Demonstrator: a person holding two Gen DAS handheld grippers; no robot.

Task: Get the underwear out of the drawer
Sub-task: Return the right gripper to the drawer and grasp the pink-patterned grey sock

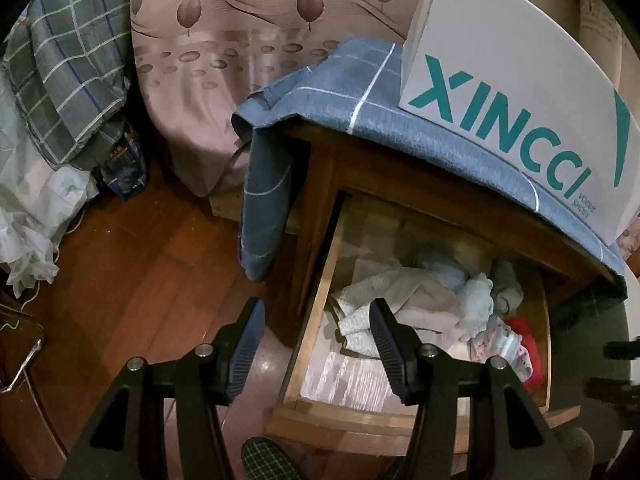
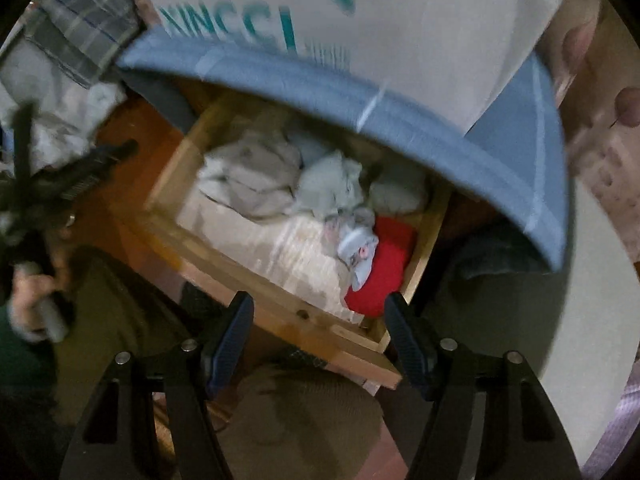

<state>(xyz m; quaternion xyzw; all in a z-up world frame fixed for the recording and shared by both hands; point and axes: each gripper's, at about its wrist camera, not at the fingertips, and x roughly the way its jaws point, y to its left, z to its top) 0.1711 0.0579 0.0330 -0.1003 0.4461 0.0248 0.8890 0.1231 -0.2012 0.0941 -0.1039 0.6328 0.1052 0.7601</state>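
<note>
the left gripper [image 1: 316, 312] hangs with its jaws parted and nothing between them, one finger over the wooden floor [image 1: 132, 276], the other over the near left corner of the open drawer [image 1: 312, 308]. the right gripper [image 2: 320, 312], seen in a blurred frame, likewise stands with jaws apart and empty, poised above the drawer's front rail and a red garment [image 2: 384, 272]; its pads touch no cloth.

the underwear lies in the drawer, heaped toward the back and right side: a pale grey crumpled piece [image 1: 424, 296] beside a white textured cloth [image 1: 360, 312], a light blue bundle [image 1: 476, 300], a small patterned piece [image 1: 500, 344] and the red garment against the right wall. the drawer bottom nearer the front shows a pale striped liner [image 1: 352, 380].

the drawer is pulled out of a wooden nightstand [image 1: 320, 184], whose top is draped with a blue cloth with white lines [image 1: 420, 120]. a white shoebox lettered in teal [image 1: 512, 92] sits on that cloth. behind, a pinkish curtain with leaf prints [image 1: 224, 64] falls to the floor, with plaid bedding [image 1: 72, 60] at the left.

in the right wrist view a hand [image 2: 32, 300] grips the other tool's handle at the left edge, and the person's knee in olive fabric [image 2: 304, 412] fills the foreground below the drawer.
</note>
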